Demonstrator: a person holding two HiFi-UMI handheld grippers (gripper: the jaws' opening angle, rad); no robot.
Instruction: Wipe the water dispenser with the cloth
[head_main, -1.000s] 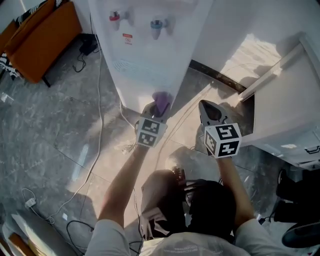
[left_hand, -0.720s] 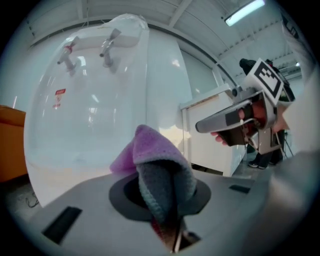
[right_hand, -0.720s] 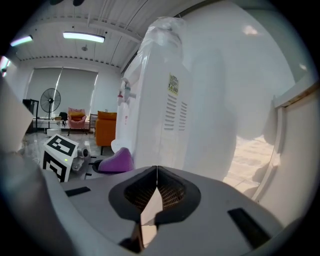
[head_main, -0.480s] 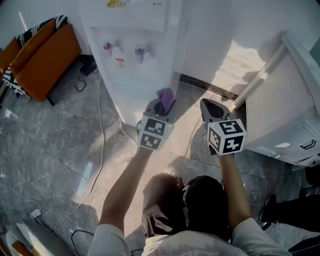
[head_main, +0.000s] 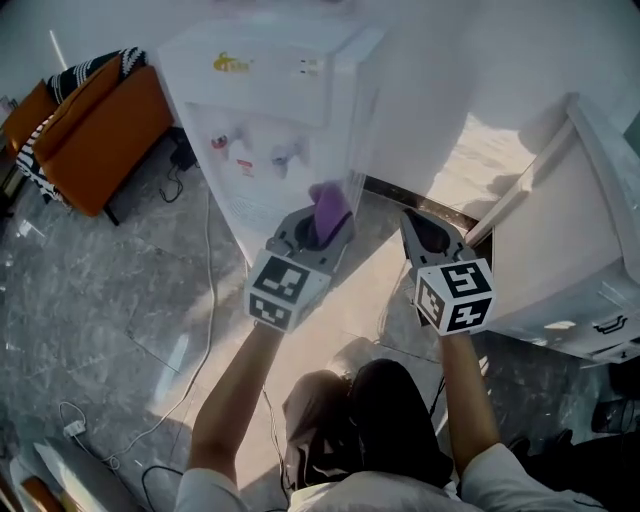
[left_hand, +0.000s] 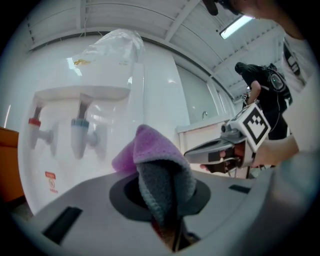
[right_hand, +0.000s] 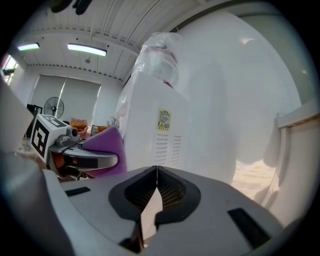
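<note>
The white water dispenser (head_main: 270, 110) stands ahead, with a red tap (left_hand: 36, 131) and a blue tap (left_hand: 79, 135) on its front and a plastic-wrapped bottle (right_hand: 160, 60) on top. My left gripper (head_main: 318, 222) is shut on a folded purple and grey cloth (head_main: 329, 208), held up near the dispenser's front right corner. In the left gripper view the cloth (left_hand: 159, 172) fills the jaws. My right gripper (head_main: 428, 232) hangs beside it, shut with nothing in it, facing the dispenser's side panel (right_hand: 167, 135).
An orange cabinet (head_main: 95, 130) with a striped cloth stands to the left. A white cabinet (head_main: 570, 230) stands to the right. Cables (head_main: 205, 300) trail over the grey marble floor. The person's legs are below the grippers.
Both grippers have risen up the dispenser's front, from near its base to above tap height. The dispenser's top has come into the head view. The cloth stays clamped.
</note>
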